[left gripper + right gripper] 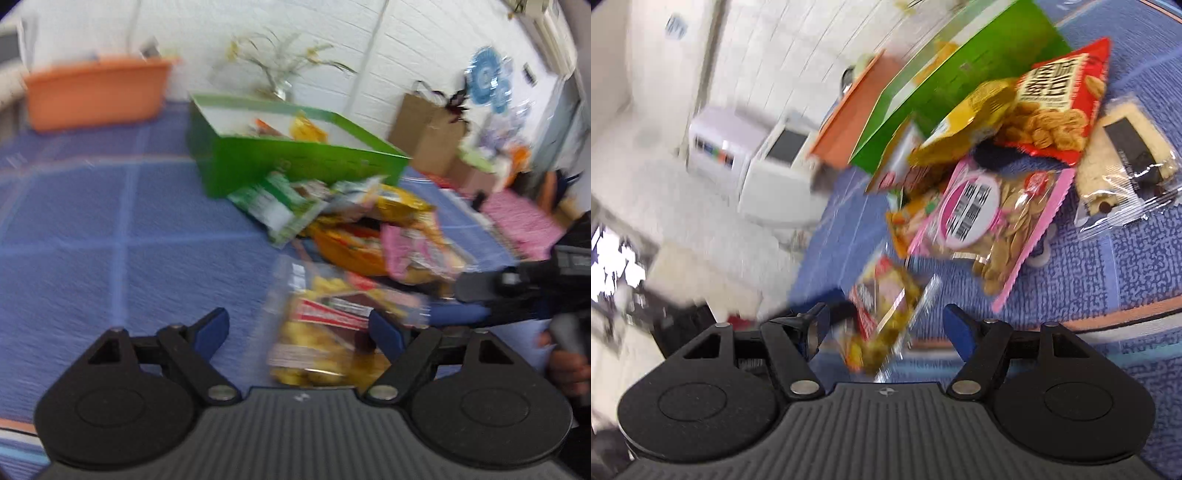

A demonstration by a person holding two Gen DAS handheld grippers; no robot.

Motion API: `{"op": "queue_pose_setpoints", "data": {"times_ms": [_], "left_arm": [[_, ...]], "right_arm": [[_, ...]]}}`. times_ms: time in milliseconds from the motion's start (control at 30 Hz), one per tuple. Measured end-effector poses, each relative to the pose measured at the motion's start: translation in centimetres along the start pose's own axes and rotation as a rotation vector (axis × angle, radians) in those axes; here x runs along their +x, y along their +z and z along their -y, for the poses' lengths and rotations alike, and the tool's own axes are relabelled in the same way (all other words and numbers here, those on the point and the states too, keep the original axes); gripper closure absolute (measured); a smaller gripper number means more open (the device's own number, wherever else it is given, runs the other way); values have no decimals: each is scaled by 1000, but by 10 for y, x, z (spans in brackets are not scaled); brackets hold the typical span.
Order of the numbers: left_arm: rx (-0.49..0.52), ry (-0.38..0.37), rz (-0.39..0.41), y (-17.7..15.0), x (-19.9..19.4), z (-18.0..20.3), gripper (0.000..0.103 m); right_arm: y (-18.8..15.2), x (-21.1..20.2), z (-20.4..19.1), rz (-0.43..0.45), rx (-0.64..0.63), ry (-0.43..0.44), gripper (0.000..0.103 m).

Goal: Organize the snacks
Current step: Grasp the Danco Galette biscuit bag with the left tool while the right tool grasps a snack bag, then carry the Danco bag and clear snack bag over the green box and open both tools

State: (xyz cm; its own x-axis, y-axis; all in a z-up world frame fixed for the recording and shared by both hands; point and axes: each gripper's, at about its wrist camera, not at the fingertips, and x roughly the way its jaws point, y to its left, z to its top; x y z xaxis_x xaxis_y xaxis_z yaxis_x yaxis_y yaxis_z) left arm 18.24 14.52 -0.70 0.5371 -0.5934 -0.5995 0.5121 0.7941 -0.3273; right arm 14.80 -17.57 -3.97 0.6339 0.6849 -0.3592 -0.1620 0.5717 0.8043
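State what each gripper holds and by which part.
Nothing is clearly held. The left gripper and right gripper both stand open around the yellow snack packet; blur hides any contact.

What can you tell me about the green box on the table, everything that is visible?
The green box looks like thin cardboard, bright green outside and pale inside, with its top open. It stands on the blue checked tablecloth, in front of an orange tub. A few snack packets lie inside, one yellow. The pile of snack bags lies against its near side. Neither gripper touches it.
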Motion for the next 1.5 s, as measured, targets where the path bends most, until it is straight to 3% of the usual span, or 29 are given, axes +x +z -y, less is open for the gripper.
{"op": "queue_pose_setpoints", "data": {"times_ms": [67,233,267,300,367,567,733,933,1133,1333,1500], "left_arm": [[-2,-70,-5,-5,2,5,20],[32,-40,42,-19,-1,20,22],[25,-31,52,-21,-2,22,23],[28,-22,54,-23,-3,25,28],[14,-31,47,-23,-5,28,40],[-8,-47,73,-16,-17,35,46],[31,-36,174,-2,-33,48,46],[62,0,256,30,-29,51,47],[34,28,318,85,-5,42,43],[33,55,326,147,38,27,42],[7,108,325,157,82,17,38]], "right_arm": [[-1,8,-11,-18,-44,-42,0],[-10,25,-36,3,-228,-115,0],[-11,28,-42,2,-260,-161,20],[-10,31,-45,5,-292,-211,31],[-13,31,-49,10,-321,-215,35],[-25,11,-70,90,-496,-254,43],[-17,3,-90,173,-644,-238,43],[13,7,-101,208,-693,-204,43],[66,18,-103,285,-692,-154,43],[127,39,-87,342,-617,-106,43],[151,63,-53,376,-518,-92,44]]}}
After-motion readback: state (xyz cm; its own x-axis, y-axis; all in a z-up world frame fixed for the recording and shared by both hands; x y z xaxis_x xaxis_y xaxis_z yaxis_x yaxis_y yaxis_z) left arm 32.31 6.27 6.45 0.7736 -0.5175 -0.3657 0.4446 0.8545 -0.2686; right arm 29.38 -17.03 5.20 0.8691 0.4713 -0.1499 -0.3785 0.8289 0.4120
